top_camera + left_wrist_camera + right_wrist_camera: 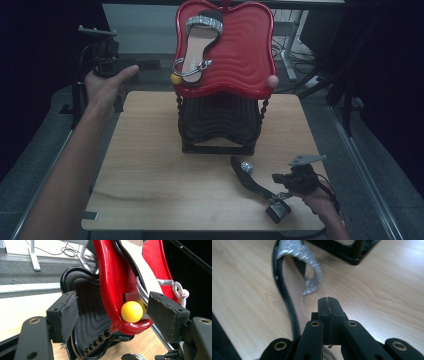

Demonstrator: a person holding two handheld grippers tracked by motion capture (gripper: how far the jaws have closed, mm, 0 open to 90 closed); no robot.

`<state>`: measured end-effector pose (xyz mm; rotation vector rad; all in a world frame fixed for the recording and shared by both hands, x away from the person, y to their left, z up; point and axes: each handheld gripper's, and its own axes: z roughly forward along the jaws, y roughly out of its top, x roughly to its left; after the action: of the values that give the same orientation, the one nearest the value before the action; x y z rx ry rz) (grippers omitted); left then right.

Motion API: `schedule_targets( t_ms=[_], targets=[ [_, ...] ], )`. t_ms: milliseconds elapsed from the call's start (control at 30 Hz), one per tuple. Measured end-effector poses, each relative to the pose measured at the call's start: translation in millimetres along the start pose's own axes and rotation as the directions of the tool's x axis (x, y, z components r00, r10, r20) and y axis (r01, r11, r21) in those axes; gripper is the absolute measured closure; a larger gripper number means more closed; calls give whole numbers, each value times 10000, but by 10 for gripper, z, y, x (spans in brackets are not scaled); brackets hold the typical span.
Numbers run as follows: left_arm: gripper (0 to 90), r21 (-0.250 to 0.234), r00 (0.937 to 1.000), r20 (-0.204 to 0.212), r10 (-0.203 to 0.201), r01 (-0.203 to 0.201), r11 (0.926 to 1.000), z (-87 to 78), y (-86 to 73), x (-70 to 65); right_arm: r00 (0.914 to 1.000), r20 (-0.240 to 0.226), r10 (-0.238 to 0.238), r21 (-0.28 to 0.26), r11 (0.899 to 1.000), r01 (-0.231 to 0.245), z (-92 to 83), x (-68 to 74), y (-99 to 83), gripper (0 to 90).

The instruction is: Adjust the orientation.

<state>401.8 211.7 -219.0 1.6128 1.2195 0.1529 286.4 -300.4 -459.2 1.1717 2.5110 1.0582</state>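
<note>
A black sandal with a glittery strap [200, 42] lies on the red top shelf [250, 55] of a small rack. Its twin [250, 177] is on the table in front of the rack, tipped on its side; in the right gripper view I see its sole [287, 300] and silver band [312, 272]. My right gripper [281, 196] [328, 301] is at that sandal's heel end, jaws pressed together with a thin dark strap between the pads. My left gripper [116, 56] [112, 312] is held up left of the rack, wide open and holding nothing, facing the red shelf's corner [110, 290].
The rack's black lower shelf [220, 120] sits under the red one. A yellow ball [175, 78] [131, 311] and a pink ball [272, 81] cap the red shelf's front corners. The wooden table [150, 170] ends close behind my right hand; cables lie on the floor beyond.
</note>
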Motion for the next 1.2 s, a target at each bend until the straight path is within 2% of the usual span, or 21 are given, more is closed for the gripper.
schedule_targets(
  t_ms=[233,333,367,433,600,800,933,1067,1167,1200],
  targets=[
    [252,120,10000,-67,-47,48,9999,12,-38,26,9972,-475,-582,549,9966,608,109,165,27,897],
    [252,44,9999,-61,-158,158,9999,4,-36,20,9962,-491,-715,753,9943,751,151,223,37,897],
    [252,68,9999,-59,-153,153,9999,1,-34,17,9955,-402,-854,722,9935,881,169,237,40,897],
    [251,128,9999,-59,-83,84,9999,-6,-32,15,9964,-276,-797,702,9942,815,169,242,48,897],
    [251,147,9999,-90,-103,104,9998,-8,-40,14,9969,-368,-697,823,9940,725,190,223,33,898],
    [248,348,9997,-94,-205,208,9992,8,-63,31,9959,-239,-869,771,9931,885,190,273,39,899],
    [248,359,9995,-117,-282,286,9989,10,-70,44,9942,-455,-974,792,9917,1008,184,312,44,899],
    [248,339,9995,-153,-294,299,9990,-2,-71,52,9890,-582,-1357,920,9858,1407,228,377,47,899],
    [248,295,9996,-190,-227,232,9993,-30,-65,60,9925,-511,-1106,528,9922,1133,170,330,64,899],
    [249,289,9995,-175,-256,261,9992,-34,-64,62,9938,-330,-1064,475,9930,1079,149,297,70,899]
  ],
)
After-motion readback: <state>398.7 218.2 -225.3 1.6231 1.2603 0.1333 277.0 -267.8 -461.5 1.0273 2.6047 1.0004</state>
